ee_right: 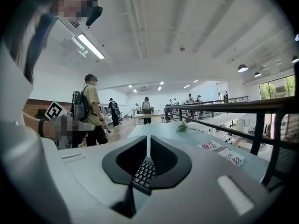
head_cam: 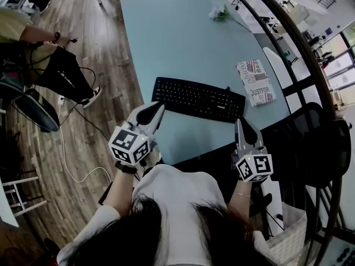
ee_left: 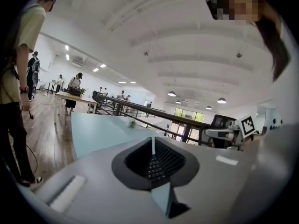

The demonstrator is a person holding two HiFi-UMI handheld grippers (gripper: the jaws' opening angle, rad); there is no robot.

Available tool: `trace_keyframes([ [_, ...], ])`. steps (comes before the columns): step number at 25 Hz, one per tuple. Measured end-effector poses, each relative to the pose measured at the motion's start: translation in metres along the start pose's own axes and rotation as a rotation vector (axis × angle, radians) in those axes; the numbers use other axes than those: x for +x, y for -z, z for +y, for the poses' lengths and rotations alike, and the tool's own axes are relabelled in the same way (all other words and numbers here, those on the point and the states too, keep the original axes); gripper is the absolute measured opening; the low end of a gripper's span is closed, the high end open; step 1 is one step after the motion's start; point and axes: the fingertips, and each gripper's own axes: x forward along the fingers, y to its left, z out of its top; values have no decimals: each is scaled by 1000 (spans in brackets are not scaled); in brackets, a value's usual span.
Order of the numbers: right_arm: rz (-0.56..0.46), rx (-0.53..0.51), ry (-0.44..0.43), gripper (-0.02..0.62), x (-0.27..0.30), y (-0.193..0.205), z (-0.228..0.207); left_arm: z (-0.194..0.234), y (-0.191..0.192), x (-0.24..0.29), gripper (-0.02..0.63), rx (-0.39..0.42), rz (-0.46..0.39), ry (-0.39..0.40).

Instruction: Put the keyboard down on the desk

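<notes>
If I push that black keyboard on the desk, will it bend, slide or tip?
The keyboard looks like a rigid slab, so probably stiff. Lying flat on the smooth desk, it should slide, not tip. Pushed at one end, it may swivel.

I see a plank wooden floor (head_cam: 83, 49) left of the pale blue desk (head_cam: 166, 32), with a white cable (head_cam: 62, 154) trailing across it. A black mesh chair (head_cam: 302, 134) stands at the desk's right. A black railing (ee_right: 210, 107) runs alongside. Farther off are tall windows (ee_left: 187, 114), a white ribbed ceiling (ee_right: 187, 31) and 2 round lamps (ee_left: 221, 100), both lit.
</notes>
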Motion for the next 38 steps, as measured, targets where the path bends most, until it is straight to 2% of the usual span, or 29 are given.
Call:
trace_keyframes([
  [2,4,0,4,6,0,2,-1,1,1,-2,58,-10,-5,-6],
  [6,23,0,8,2,4,6,-3,2,9,0,57,-45,37,-5],
  [19,9,36,8,2,8,8,-12,7,10,11,57,-49,57,-36],
  [38,13,19,-22,0,23,3,-18,23,9,18,57,-56,70,-82],
])
